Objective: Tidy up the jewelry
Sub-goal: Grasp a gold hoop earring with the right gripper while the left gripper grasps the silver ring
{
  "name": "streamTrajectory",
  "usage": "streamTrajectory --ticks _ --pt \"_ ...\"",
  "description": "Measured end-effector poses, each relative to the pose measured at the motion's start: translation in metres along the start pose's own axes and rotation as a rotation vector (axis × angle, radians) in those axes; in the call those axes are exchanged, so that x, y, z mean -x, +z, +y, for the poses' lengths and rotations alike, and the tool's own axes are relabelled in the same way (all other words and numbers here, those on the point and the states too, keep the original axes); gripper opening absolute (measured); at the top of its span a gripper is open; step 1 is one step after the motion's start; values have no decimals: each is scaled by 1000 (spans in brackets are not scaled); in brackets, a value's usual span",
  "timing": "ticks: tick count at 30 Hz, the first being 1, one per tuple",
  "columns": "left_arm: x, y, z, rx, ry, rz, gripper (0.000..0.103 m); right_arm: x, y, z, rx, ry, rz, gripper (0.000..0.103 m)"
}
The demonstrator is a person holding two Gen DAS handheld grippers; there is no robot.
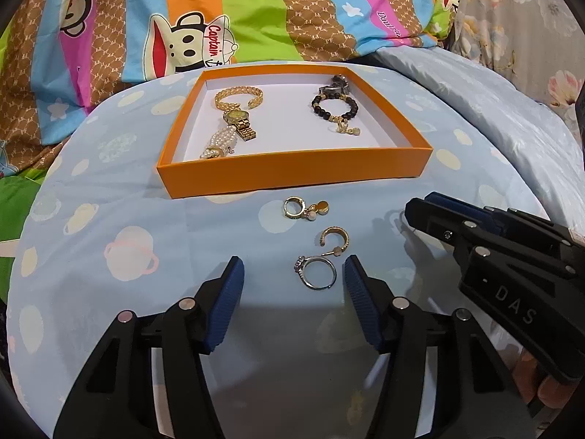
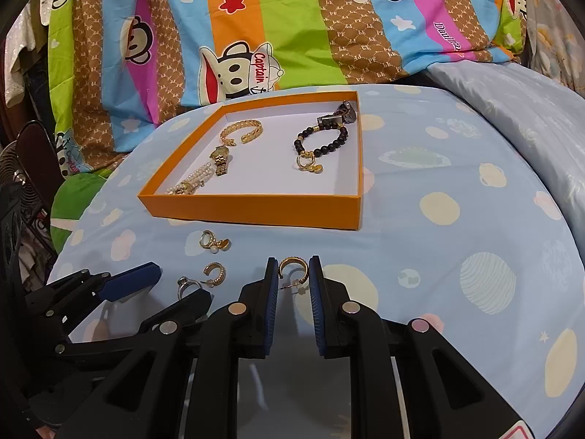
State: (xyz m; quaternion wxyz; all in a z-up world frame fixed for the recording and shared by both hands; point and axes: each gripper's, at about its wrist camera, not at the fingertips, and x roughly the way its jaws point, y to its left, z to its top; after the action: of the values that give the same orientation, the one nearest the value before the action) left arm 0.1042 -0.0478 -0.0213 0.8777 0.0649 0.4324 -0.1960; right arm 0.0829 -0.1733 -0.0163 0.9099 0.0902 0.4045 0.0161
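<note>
An orange tray point(image 1: 292, 173) point(image 2: 256, 210) on the blue sheet holds a gold cuff, a gold watch, a pearl bracelet and a black bead bracelet point(image 1: 331, 104). In front lie a gold charm earring point(image 1: 305, 209) point(image 2: 214, 241), a gold hoop earring point(image 1: 334, 239) point(image 2: 215, 272) and a silver ring point(image 1: 317, 272) point(image 2: 186, 285). My left gripper point(image 1: 292, 274) is open, its right pad beside the silver ring. My right gripper point(image 2: 292, 274) has its pads on both sides of a second gold hoop earring point(image 2: 292, 269), touching it. In the left wrist view the right gripper point(image 1: 431, 216) looks shut.
A bright striped cartoon-print quilt point(image 1: 219, 18) is heaped behind the tray. A pale blue blanket point(image 2: 530, 117) lies at the right. A dark fan point(image 2: 22, 168) stands off the left edge of the bed.
</note>
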Motion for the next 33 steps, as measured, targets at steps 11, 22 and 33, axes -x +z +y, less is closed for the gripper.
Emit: streamTrajectory --ticks 11,22,33 --pt "3 -2 6 16 -13 -12 25 0 0 0 0 1 0 16" --pt "7 -3 7 21 -61 -18 19 3 2 2 3 12 -1 16" --pt "17 -6 15 32 -56 -38 19 6 2 2 -1 32 -17 16"
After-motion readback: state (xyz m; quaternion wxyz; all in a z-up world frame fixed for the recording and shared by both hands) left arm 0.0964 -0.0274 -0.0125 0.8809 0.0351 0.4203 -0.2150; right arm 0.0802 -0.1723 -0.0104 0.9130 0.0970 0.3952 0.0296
